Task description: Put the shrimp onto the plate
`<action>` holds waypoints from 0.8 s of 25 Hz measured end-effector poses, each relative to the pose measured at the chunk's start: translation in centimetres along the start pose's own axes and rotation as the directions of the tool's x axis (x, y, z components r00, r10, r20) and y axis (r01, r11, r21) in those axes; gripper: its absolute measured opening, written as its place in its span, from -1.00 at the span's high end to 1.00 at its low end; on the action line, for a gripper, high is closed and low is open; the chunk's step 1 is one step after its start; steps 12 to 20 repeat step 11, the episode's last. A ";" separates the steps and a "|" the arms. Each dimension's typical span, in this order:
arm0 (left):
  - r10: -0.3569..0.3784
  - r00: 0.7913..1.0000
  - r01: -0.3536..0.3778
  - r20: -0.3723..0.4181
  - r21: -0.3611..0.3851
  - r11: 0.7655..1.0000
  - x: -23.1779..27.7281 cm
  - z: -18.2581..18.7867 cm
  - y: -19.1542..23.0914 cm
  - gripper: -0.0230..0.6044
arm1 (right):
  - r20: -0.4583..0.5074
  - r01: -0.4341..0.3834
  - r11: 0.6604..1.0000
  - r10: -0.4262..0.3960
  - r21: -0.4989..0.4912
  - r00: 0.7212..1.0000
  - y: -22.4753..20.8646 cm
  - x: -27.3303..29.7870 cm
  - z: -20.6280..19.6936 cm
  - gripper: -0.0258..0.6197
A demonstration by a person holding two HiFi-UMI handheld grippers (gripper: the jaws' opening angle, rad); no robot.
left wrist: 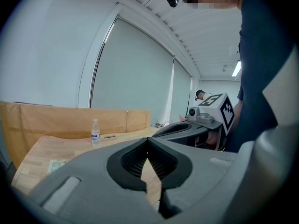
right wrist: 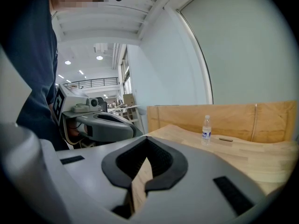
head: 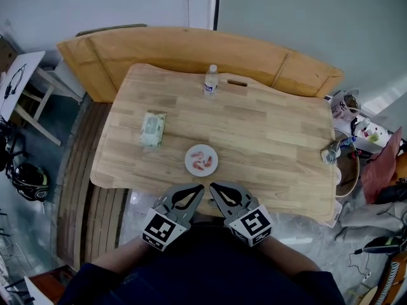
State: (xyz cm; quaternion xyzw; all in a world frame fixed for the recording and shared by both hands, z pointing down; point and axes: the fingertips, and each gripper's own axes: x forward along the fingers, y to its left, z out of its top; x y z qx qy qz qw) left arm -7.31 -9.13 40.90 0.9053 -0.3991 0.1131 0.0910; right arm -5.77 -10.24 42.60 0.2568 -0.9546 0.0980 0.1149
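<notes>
A small white plate sits near the front edge of the wooden table, with several pink shrimp lying on it. Both grippers are held close to the person's body, just short of the table's front edge and below the plate. My left gripper is shut with nothing in it. My right gripper beside it is also shut and holds nothing. The left gripper view shows its own jaws closed and the right gripper alongside. In the right gripper view the jaws meet. Neither gripper view shows the plate.
A water bottle stands at the table's far edge, with a small dark object next to it. A green tissue pack lies left of the plate. A wooden panel stands behind the table. Clutter crowds the right side.
</notes>
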 end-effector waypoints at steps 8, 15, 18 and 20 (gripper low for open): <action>-0.004 1.000 0.004 -0.006 0.002 1.000 0.2 -0.1 0.1 0.91 | -0.008 0.003 1.000 -0.002 0.010 1.000 -0.1 0.1 0.1 0.89; -0.006 1.000 0.006 -0.003 -0.002 1.000 0.3 -0.3 0.1 0.91 | -0.008 0.002 1.000 -0.002 0.004 1.000 -0.2 0.3 0.0 0.89; -0.006 1.000 0.006 -0.003 -0.002 1.000 0.3 -0.3 0.1 0.91 | -0.008 0.002 1.000 -0.002 0.004 1.000 -0.2 0.3 0.0 0.89; -0.006 1.000 0.006 -0.003 -0.002 1.000 0.3 -0.3 0.1 0.91 | -0.008 0.002 1.000 -0.002 0.004 1.000 -0.2 0.3 0.0 0.89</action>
